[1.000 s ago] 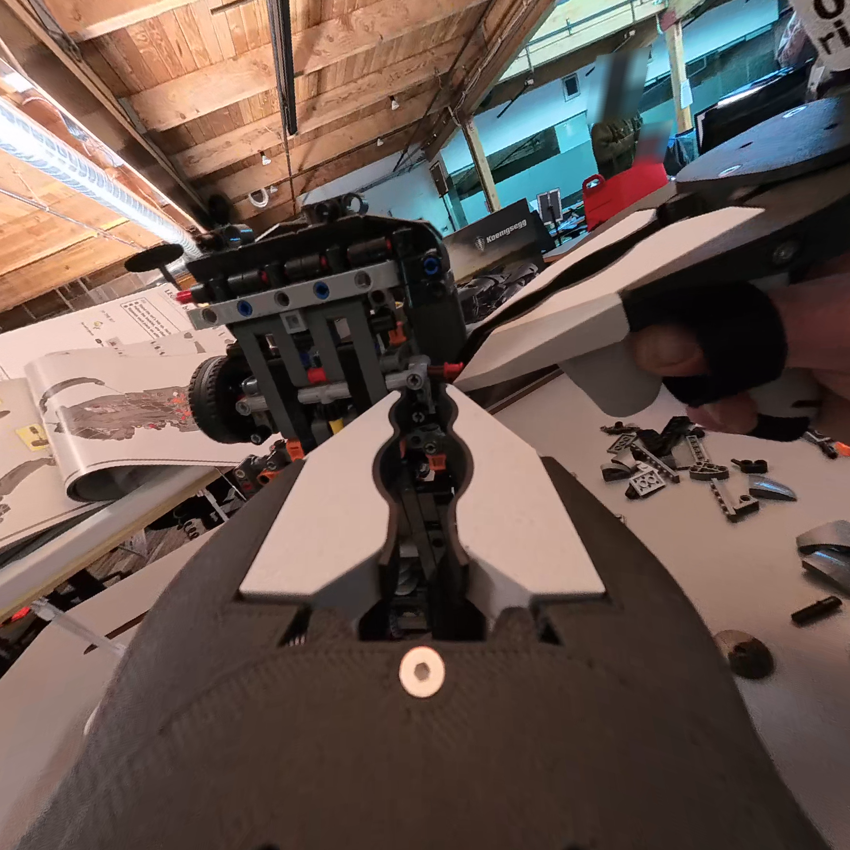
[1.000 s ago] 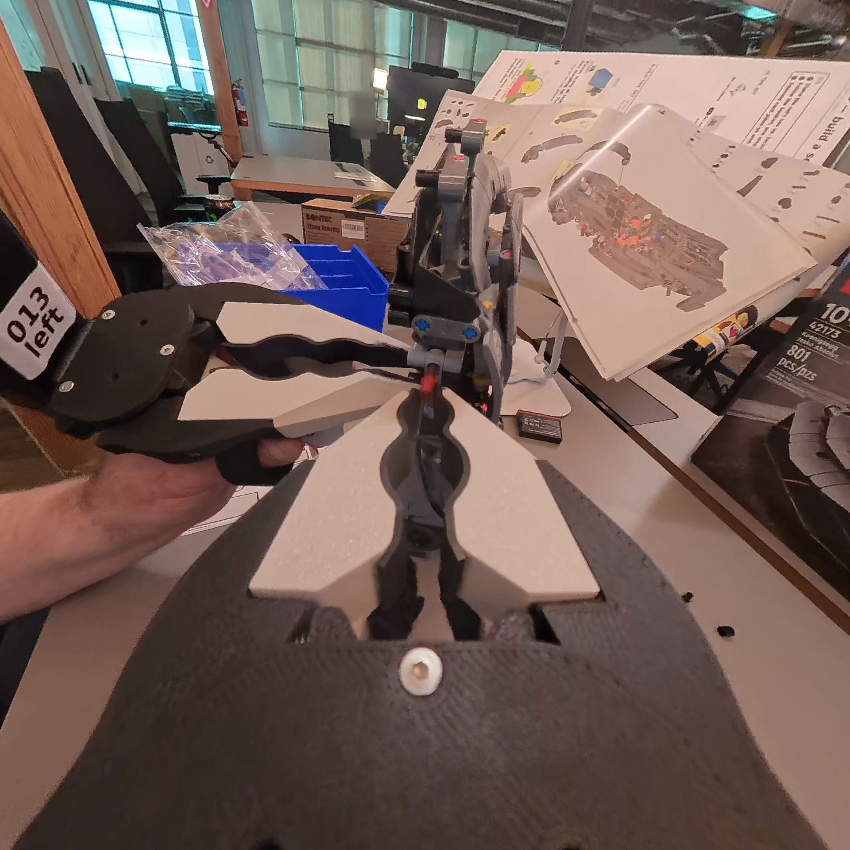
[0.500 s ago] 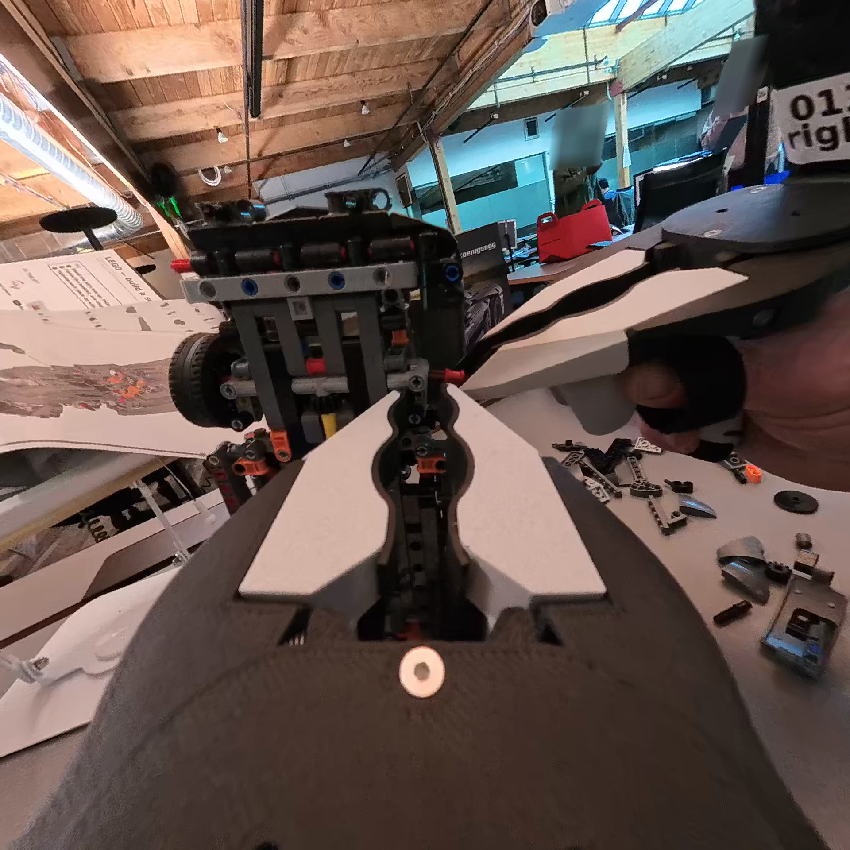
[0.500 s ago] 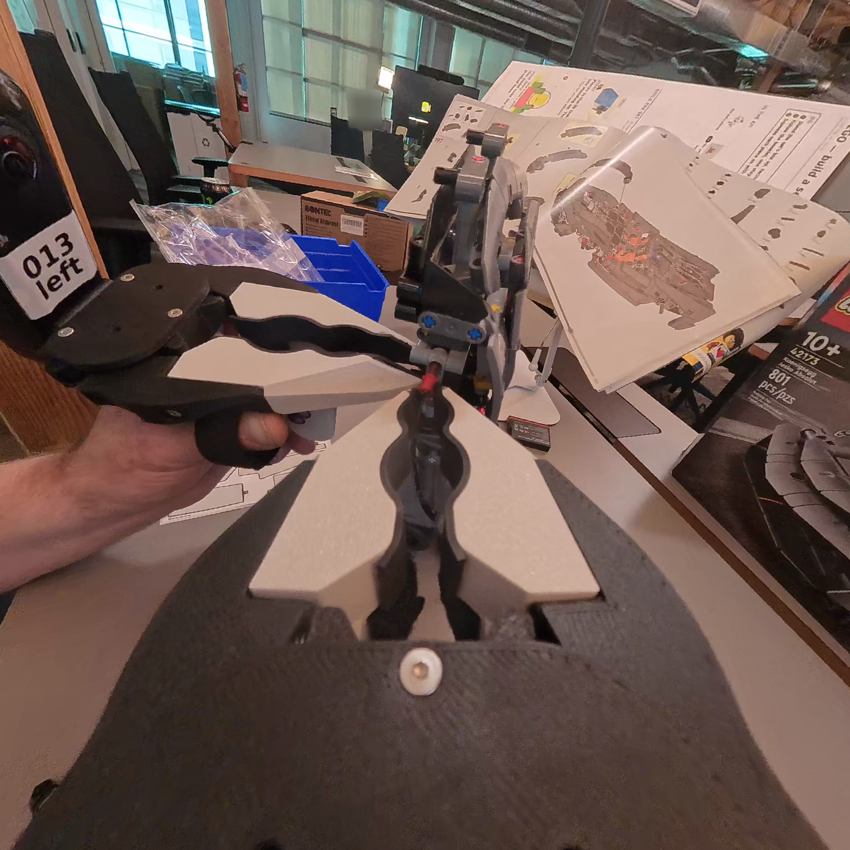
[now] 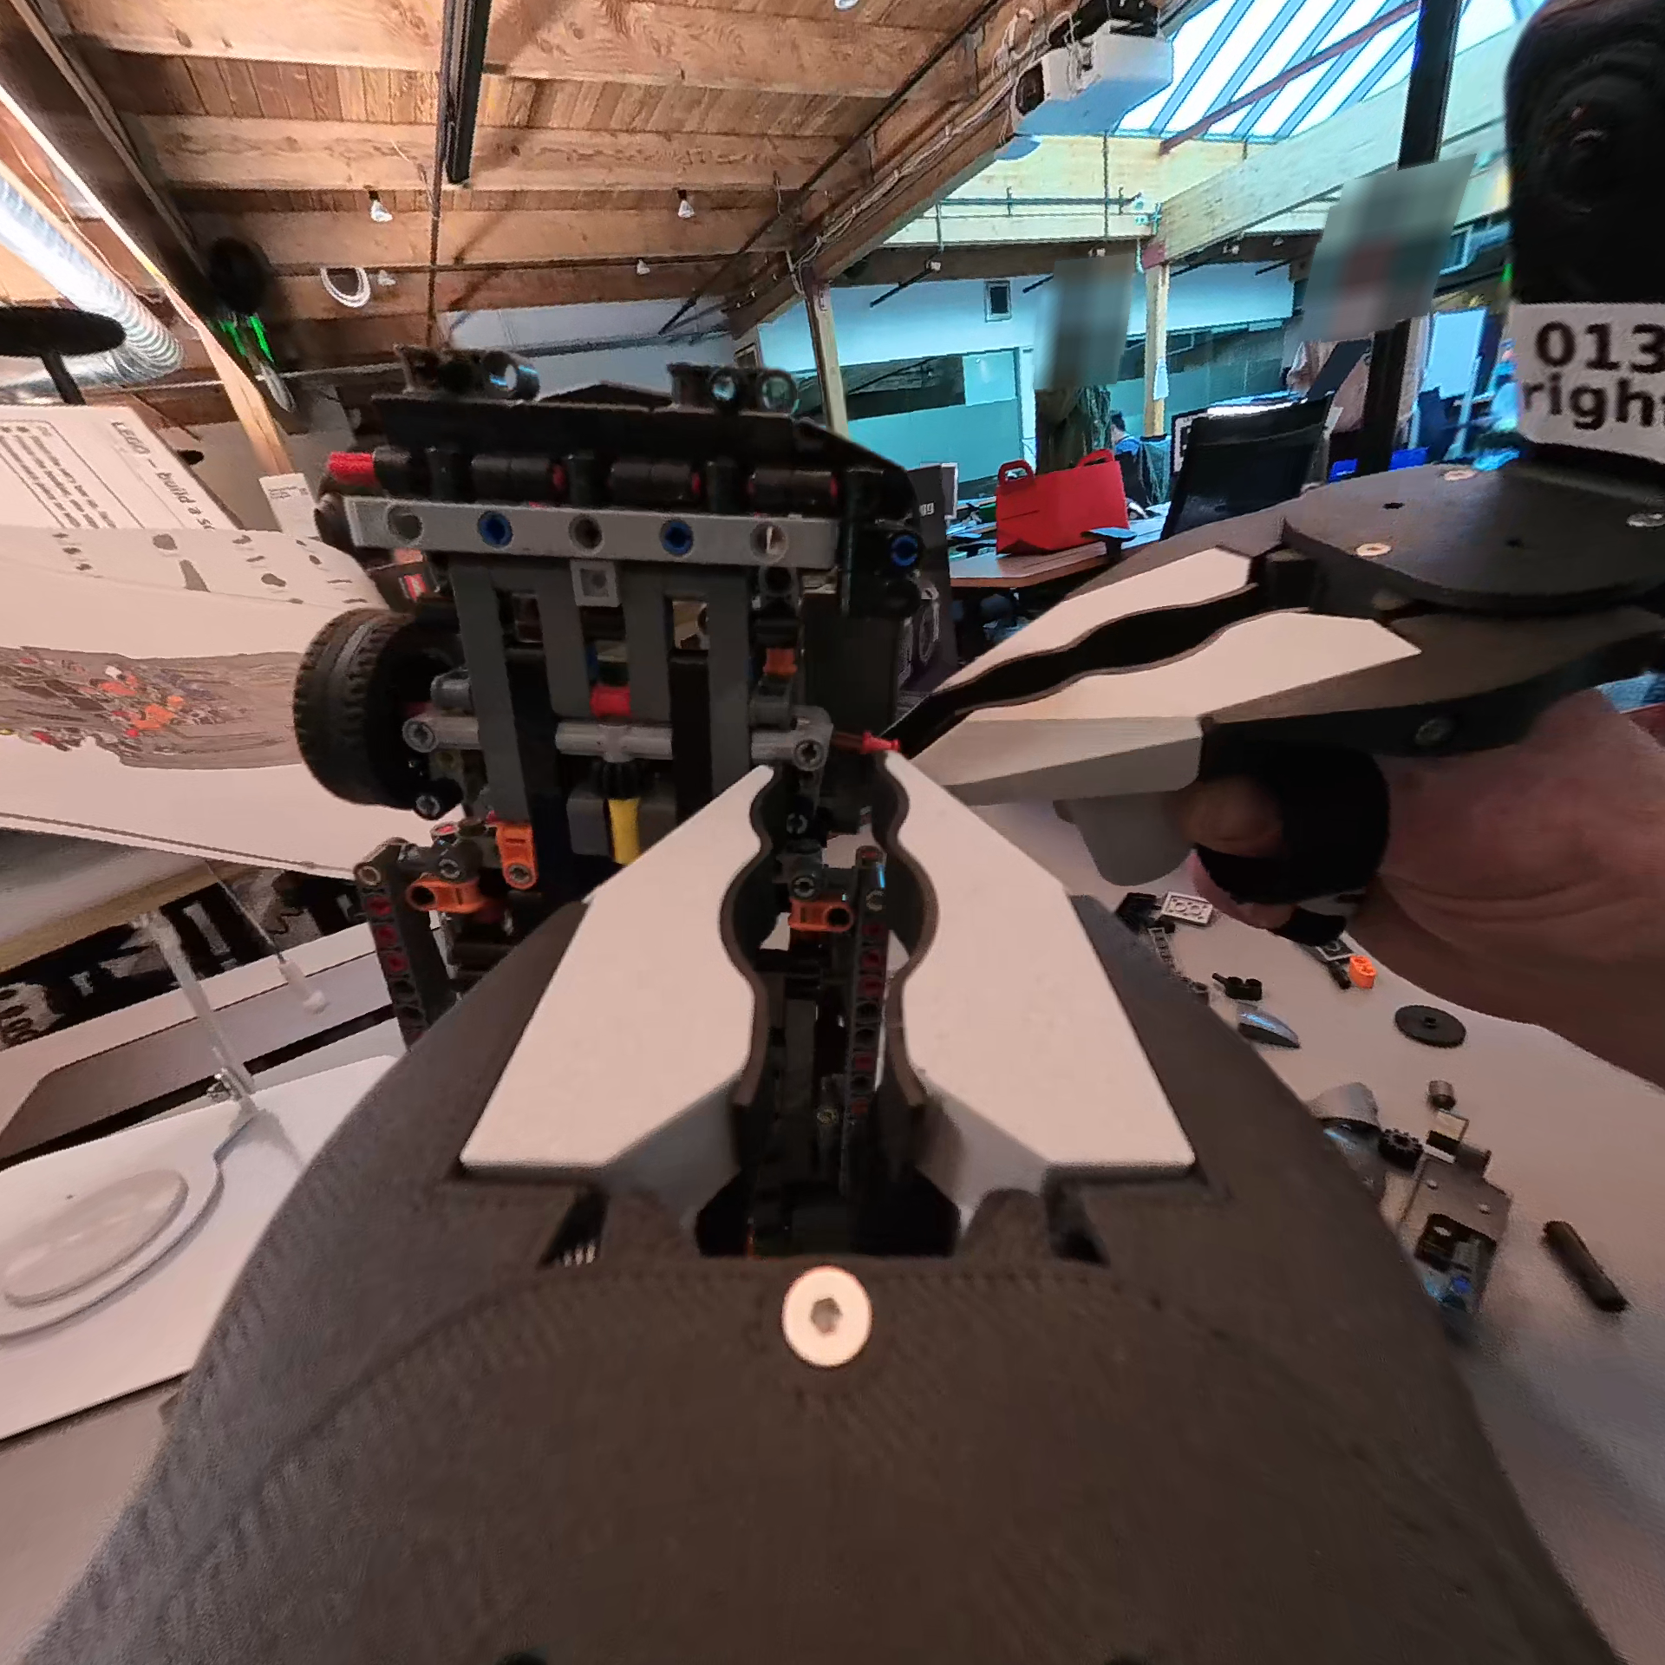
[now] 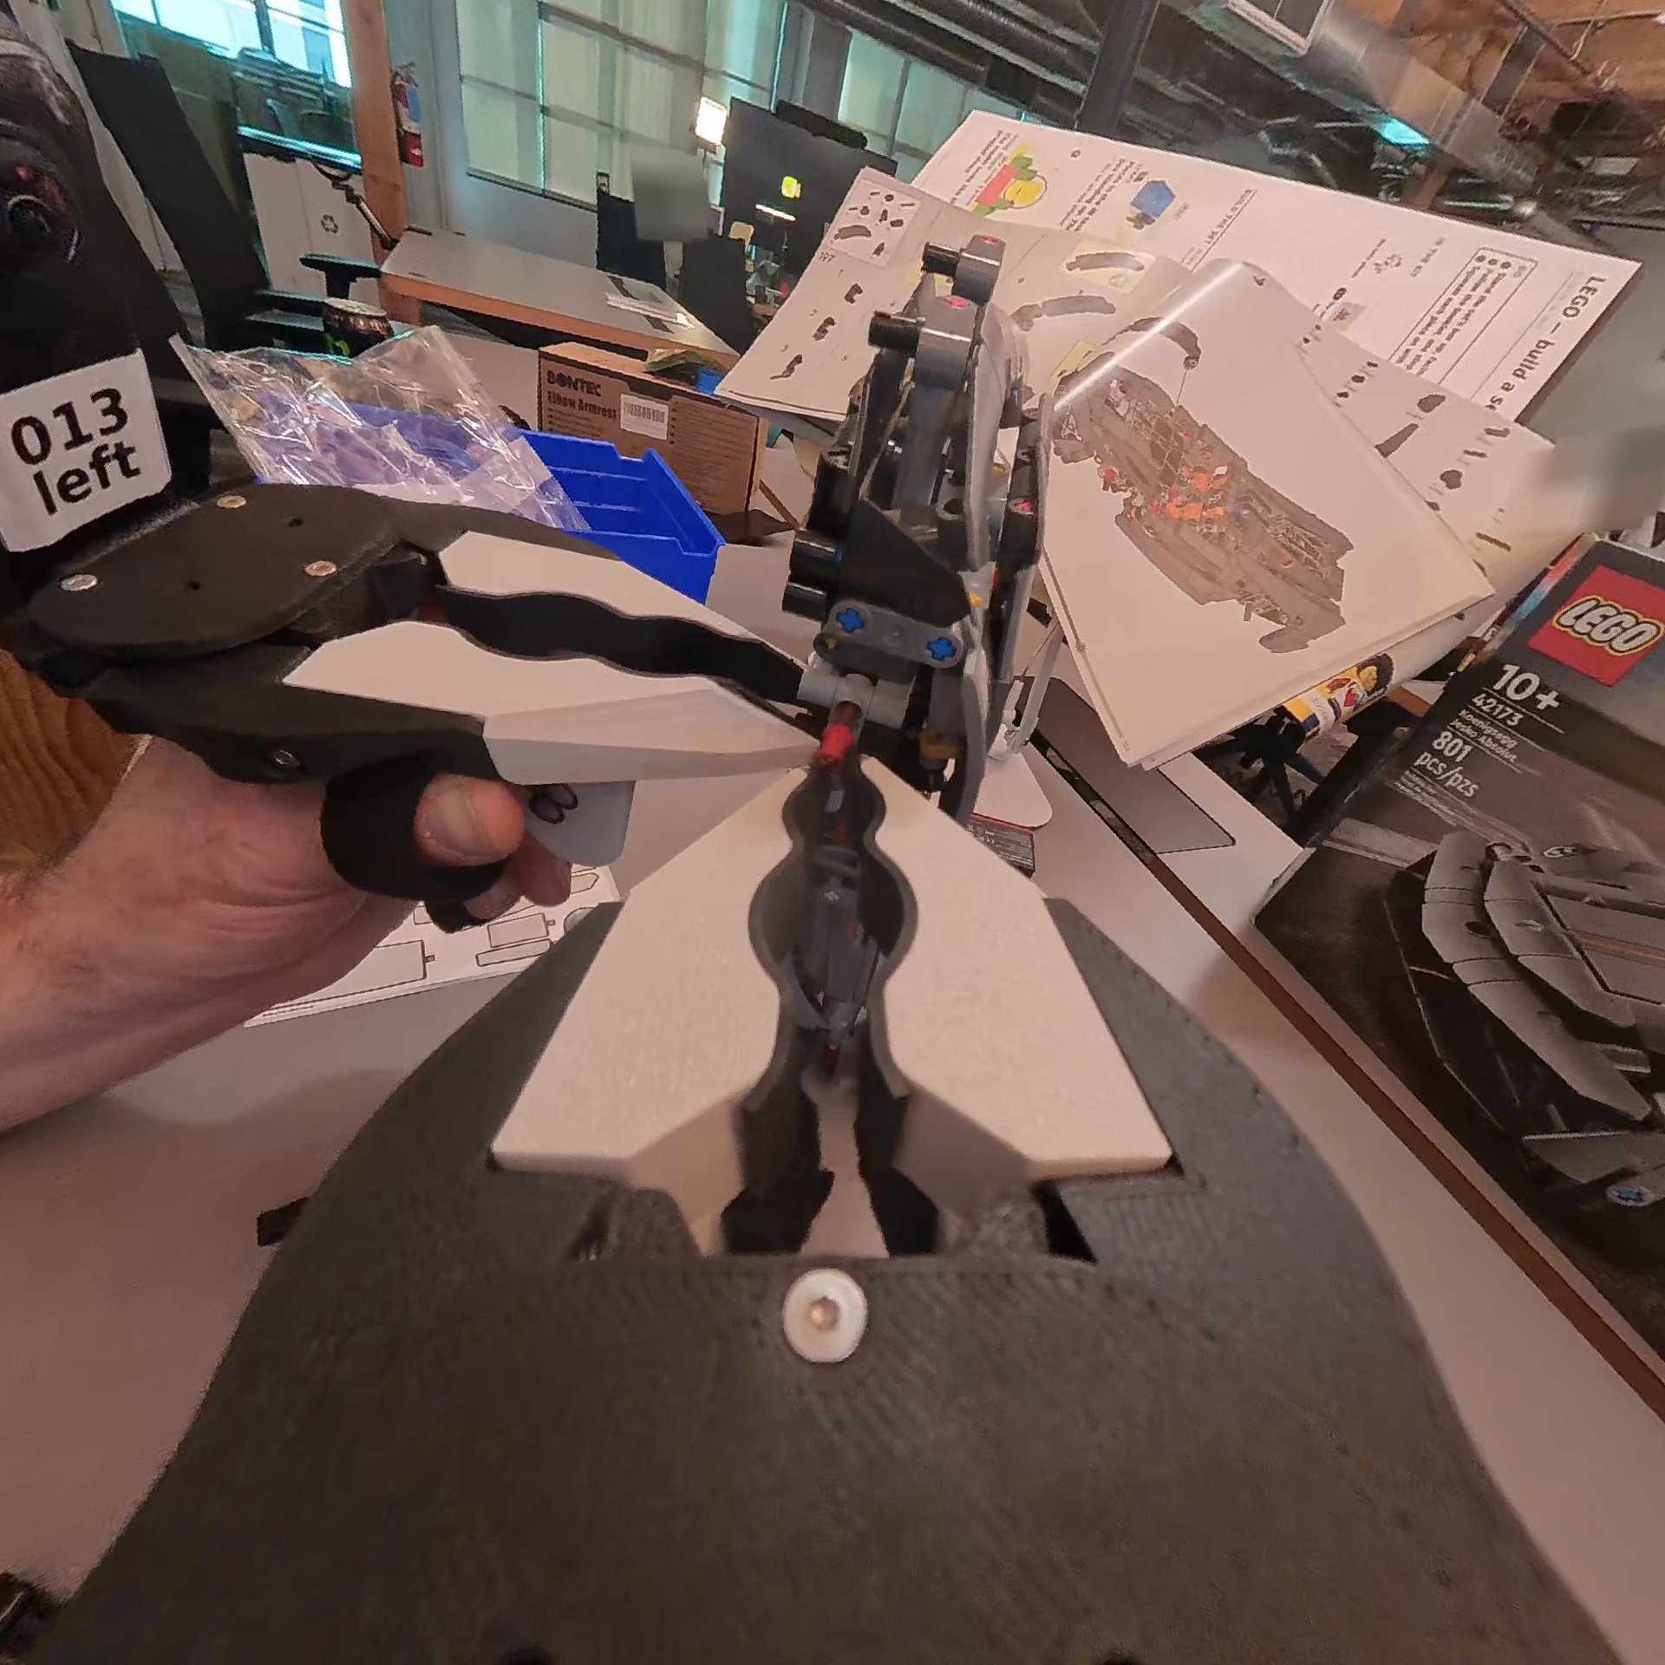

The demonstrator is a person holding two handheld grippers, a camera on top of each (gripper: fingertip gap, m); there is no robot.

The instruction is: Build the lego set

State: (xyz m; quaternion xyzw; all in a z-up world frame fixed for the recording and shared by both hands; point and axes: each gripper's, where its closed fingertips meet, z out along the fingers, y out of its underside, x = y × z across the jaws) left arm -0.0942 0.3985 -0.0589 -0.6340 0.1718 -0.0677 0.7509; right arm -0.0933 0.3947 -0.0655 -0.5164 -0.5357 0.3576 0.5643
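Note:
My left gripper [image 5: 824, 779] is shut on the lower frame of the dark grey and black lego car chassis [image 5: 613, 631] and holds it upright above the table. The chassis has one black wheel [image 5: 360, 703] at its left. My right gripper [image 6: 829, 779] is shut on a thin red-tipped pin [image 6: 833, 743], whose end sits at a grey connector [image 6: 856, 694] on the chassis side. In the left wrist view the right gripper [image 5: 892, 743] comes in from the right with the red pin [image 5: 863, 741] at its tips. In the right wrist view the left gripper [image 6: 793, 712] reaches in from the left.
An open instruction booklet [image 6: 1216, 504] stands on a clear holder behind the chassis. The lego box [image 6: 1532, 856] lies at the right. A blue bin [image 6: 631, 514], a plastic bag [image 6: 378, 423] and a cardboard box [image 6: 649, 423] stand at the back left. Loose lego parts [image 5: 1405, 1162] lie on the white table. Left and right tips are no more than a few centimetres apart.
Both grippers have swung together with the chassis, so the background has shifted left in the left wrist view. Both holds are unchanged, and the red pin stays at the connector.

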